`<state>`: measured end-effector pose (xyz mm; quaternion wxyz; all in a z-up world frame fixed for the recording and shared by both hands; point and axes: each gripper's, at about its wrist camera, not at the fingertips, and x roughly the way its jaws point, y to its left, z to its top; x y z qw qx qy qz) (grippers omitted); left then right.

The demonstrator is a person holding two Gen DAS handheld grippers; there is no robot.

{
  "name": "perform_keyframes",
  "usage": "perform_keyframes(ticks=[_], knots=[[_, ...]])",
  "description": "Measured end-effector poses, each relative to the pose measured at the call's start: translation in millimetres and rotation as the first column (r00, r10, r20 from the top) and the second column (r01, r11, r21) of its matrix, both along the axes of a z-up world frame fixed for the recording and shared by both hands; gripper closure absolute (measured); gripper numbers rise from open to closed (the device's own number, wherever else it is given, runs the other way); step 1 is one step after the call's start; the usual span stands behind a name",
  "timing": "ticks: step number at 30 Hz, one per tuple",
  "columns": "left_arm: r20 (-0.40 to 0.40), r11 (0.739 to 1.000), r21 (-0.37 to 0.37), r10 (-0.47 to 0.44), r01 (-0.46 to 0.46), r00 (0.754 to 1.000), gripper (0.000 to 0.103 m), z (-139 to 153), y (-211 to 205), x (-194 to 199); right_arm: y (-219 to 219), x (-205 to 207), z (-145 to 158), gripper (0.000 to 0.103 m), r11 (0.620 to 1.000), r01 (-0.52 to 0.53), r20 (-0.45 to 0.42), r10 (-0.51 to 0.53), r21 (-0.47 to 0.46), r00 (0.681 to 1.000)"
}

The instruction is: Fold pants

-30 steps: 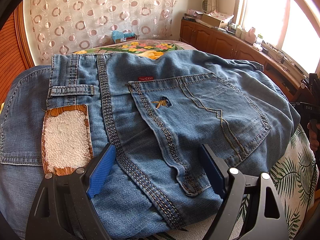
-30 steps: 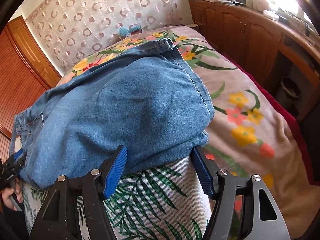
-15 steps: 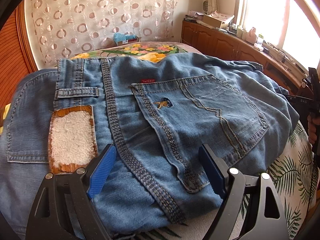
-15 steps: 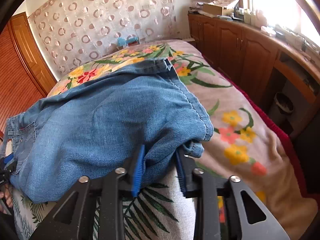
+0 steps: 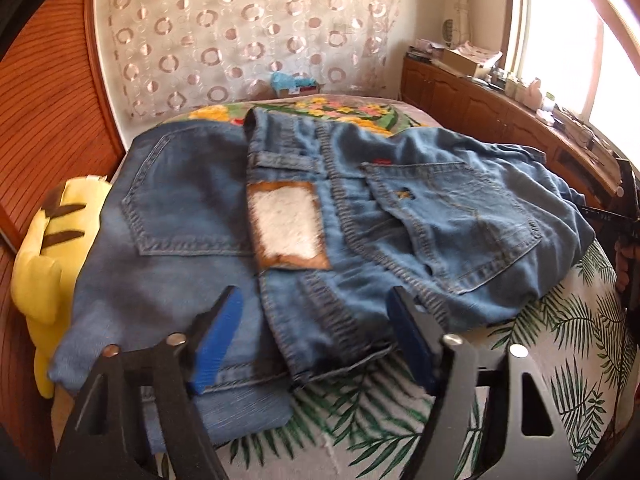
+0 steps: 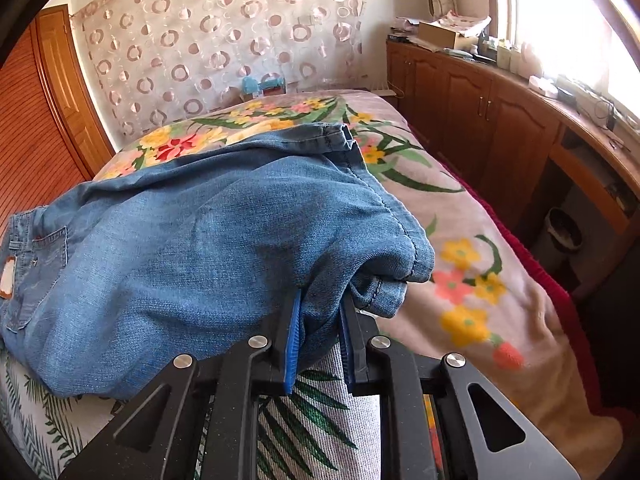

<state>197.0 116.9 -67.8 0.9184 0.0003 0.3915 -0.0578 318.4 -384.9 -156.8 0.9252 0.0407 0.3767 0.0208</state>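
Blue jeans (image 5: 360, 208) lie back side up on the bed, waist end toward the left wrist view, with a brown and white waist patch (image 5: 286, 226) and a back pocket (image 5: 452, 224). My left gripper (image 5: 314, 338) is open just above the near edge of the jeans, its blue pads on either side of the seat seam. In the right wrist view the folded leg end of the jeans (image 6: 224, 240) bulges up. My right gripper (image 6: 318, 340) is shut on a bunch of denim near the hem.
The bed carries a leaf-print cloth (image 5: 568, 344) near me and a floral blanket (image 6: 472, 280) further on. A yellow plush toy (image 5: 44, 264) lies at the left edge. Wooden cabinets (image 6: 480, 120) line the right wall, with a bin (image 6: 564, 232) below.
My right gripper closed on the jeans' leg end and lifted it slightly. My left gripper pulled back and to the left, still open, so more of the waist and the plush toy show.
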Motion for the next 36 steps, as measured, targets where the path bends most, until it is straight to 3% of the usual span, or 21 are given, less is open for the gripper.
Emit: perform_keyframes(ticks=[6,26,32,36], knots=[[-0.001,0.999,-0.034,-0.012,0.012,1.0,0.054,-6.4,-4.1,-9.4,0.3,0.8,1.1,0.085,1.0,-0.001,-0.001,0.001,0.0,1.0],[0.002,1.0,-0.027,0.004,-0.004,1.0,0.051,-17.9,-18.3,-19.8,0.1,2.1,3.2,0.085,1.0,-0.003,-0.003,0.003,-0.007,1.0],[0.006,0.996,-0.086,-0.019,0.019,1.0,0.079,-17.0,-14.3,-21.0,0.2,2.0,3.1,0.085,1.0,-0.003,-0.003,0.003,-0.007,1.0],[0.04,0.997,-0.069,-0.032,0.034,0.999,0.084,-5.6,-18.8,-25.5,0.7,2.9,3.9,0.088,1.0,-0.015,-0.003,0.015,-0.009,1.0]])
